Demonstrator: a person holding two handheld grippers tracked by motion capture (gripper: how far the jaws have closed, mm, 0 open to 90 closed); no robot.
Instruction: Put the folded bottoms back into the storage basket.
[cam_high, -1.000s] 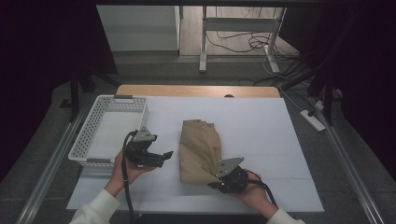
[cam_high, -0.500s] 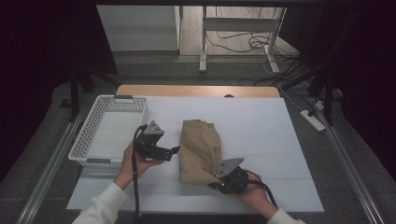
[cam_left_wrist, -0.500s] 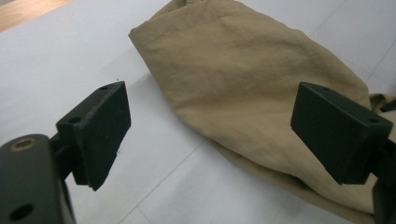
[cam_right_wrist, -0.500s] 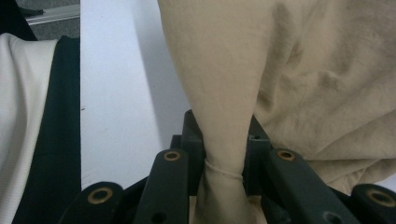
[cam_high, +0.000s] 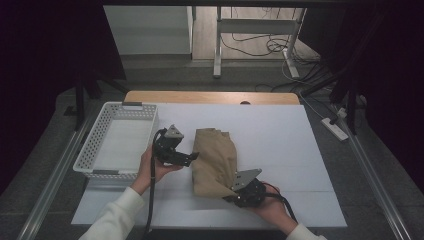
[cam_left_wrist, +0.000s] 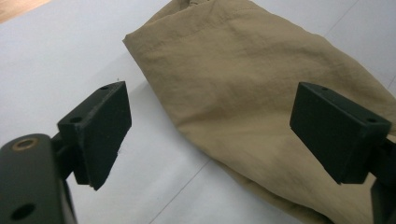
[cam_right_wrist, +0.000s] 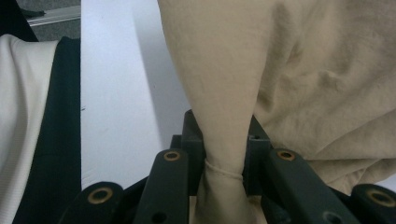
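Observation:
A folded tan cloth (cam_high: 215, 160) lies on the white table sheet (cam_high: 280, 135), near its front middle. My right gripper (cam_high: 234, 192) is at the cloth's near right corner; in the right gripper view its jaws are shut on a pinched fold of the tan cloth (cam_right_wrist: 224, 116). My left gripper (cam_high: 191, 157) sits just left of the cloth's left edge, pointing at it. In the left gripper view its jaws stand wide open, the tan cloth (cam_left_wrist: 243, 84) lies between and beyond them, and its pads touch nothing.
A white perforated basket (cam_high: 102, 150) stands at the table's left edge, close behind my left hand. A wooden board edge (cam_high: 210, 96) runs along the far side of the sheet. Table legs and cables lie on the floor beyond.
My left gripper has moved right and slightly away from the table's front, from beside the basket up to the cloth's left edge. The right gripper and its pinched corner have stayed put.

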